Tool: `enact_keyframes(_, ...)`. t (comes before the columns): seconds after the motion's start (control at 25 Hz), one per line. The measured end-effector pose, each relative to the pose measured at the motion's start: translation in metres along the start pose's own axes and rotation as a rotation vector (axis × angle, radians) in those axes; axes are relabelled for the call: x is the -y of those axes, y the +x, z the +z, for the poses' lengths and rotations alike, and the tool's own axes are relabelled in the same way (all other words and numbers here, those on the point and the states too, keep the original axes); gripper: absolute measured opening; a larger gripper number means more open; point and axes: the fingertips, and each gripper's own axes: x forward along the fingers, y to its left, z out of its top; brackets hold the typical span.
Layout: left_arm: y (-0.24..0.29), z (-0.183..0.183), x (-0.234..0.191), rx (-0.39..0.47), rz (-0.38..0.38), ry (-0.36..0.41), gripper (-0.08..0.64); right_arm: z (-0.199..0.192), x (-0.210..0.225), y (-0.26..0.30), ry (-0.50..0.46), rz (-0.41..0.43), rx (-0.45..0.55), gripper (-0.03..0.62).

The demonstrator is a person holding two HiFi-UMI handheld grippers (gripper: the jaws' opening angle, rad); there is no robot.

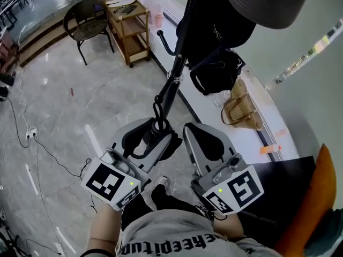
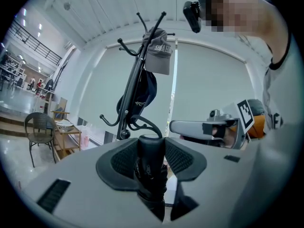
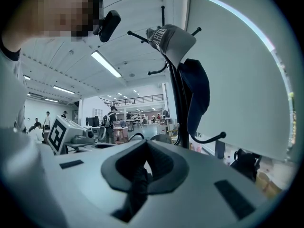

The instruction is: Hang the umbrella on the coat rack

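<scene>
My left gripper [image 1: 154, 137] [image 2: 152, 152] is shut on the black handle of a folded umbrella [image 1: 159, 126] [image 2: 151, 167]. The umbrella's wrist strap [image 1: 157, 111] [image 2: 144, 124] loops up past the jaws, close to a low hook of the black coat rack [image 1: 178, 68] [image 2: 131, 84]; I cannot tell whether they touch. A grey cap [image 2: 158, 51] [image 3: 172, 41] and a dark bag [image 2: 145, 93] [image 3: 195, 94] hang on the rack. Beside the left gripper, my right gripper [image 1: 206, 141] [image 3: 145, 164] is shut, with nothing in it.
A wooden cart [image 1: 128, 25] and a dark chair [image 1: 84, 19] stand at the far left by the wall. A black bag [image 1: 218, 73] and a woven basket [image 1: 241, 108] sit on the ledge at the right. Cables [image 1: 32, 135] trail over the grey floor.
</scene>
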Motion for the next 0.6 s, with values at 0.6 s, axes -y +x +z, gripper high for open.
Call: enact_keyframes(0.6, 0.025, -0.015, -0.009, -0.008, 0.007, -0.013, 0.183, -0.013, 0.017, -0.008, 0.008, 0.013, -0.031, 0.011)
